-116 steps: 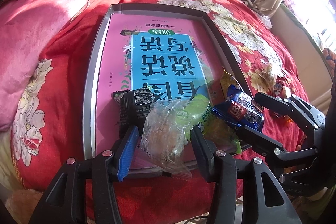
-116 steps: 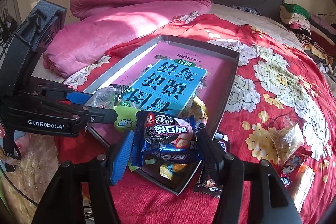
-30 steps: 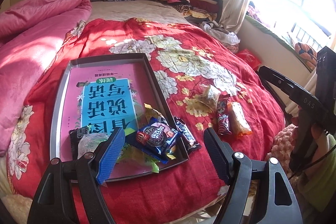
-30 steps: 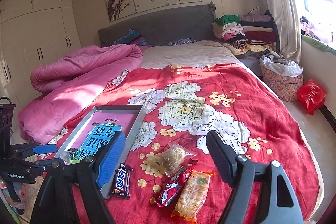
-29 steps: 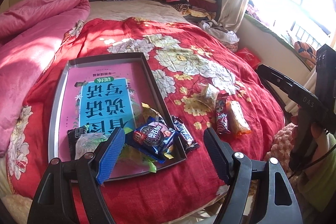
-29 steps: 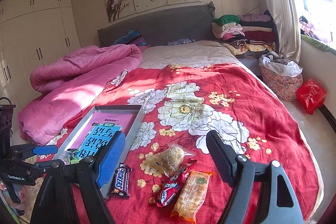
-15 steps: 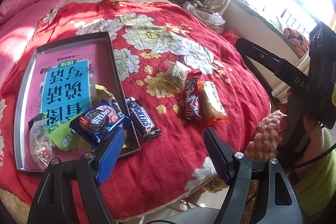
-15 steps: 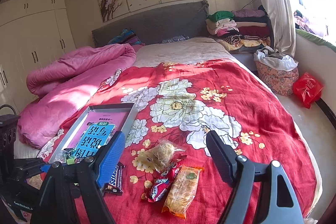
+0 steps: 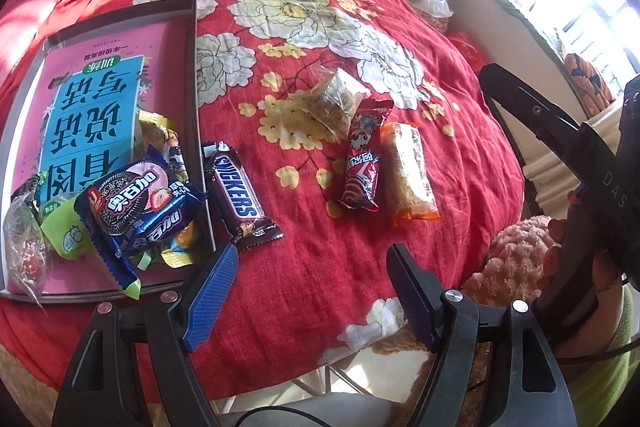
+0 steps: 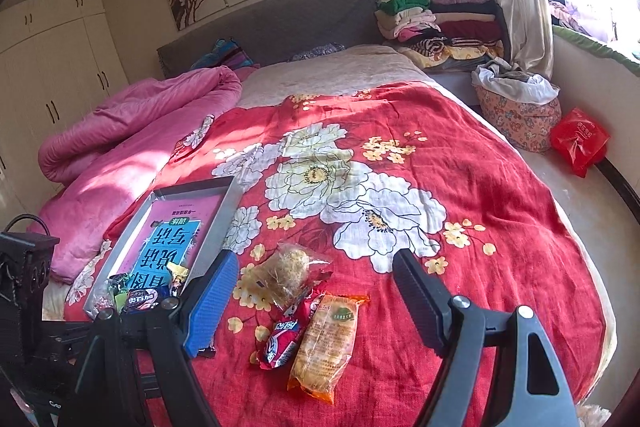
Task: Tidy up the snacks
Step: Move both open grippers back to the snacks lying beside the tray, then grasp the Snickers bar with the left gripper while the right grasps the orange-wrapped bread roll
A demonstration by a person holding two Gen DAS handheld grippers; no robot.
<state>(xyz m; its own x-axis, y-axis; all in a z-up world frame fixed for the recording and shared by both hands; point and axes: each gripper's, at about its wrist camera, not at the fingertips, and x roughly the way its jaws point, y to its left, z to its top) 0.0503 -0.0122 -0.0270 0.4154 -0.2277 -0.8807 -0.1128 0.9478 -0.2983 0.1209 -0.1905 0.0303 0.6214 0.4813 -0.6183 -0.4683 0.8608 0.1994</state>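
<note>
While both tongs hang empty with their jaws apart, the left tongs [image 9: 312,291] hover over the near edge of the bed [image 9: 328,267], and the Snickers bar [image 9: 240,197] lies just beyond their blue left jaw, a little to the left. Its long axis runs near to far, alongside the right wall of the tray [image 9: 194,75], which it touches or nearly touches. The left tongs look the nearer to it, so I judge it their likely next pick. The right tongs [image 10: 316,295] point at three other snacks farther right: a clear packet [image 10: 286,273] farthest, then a red packet [image 10: 286,337] and an orange-ended packet [image 10: 326,339] side by side, both lengthwise near to far. Several snacks already sit in the tray's near end.
</note>
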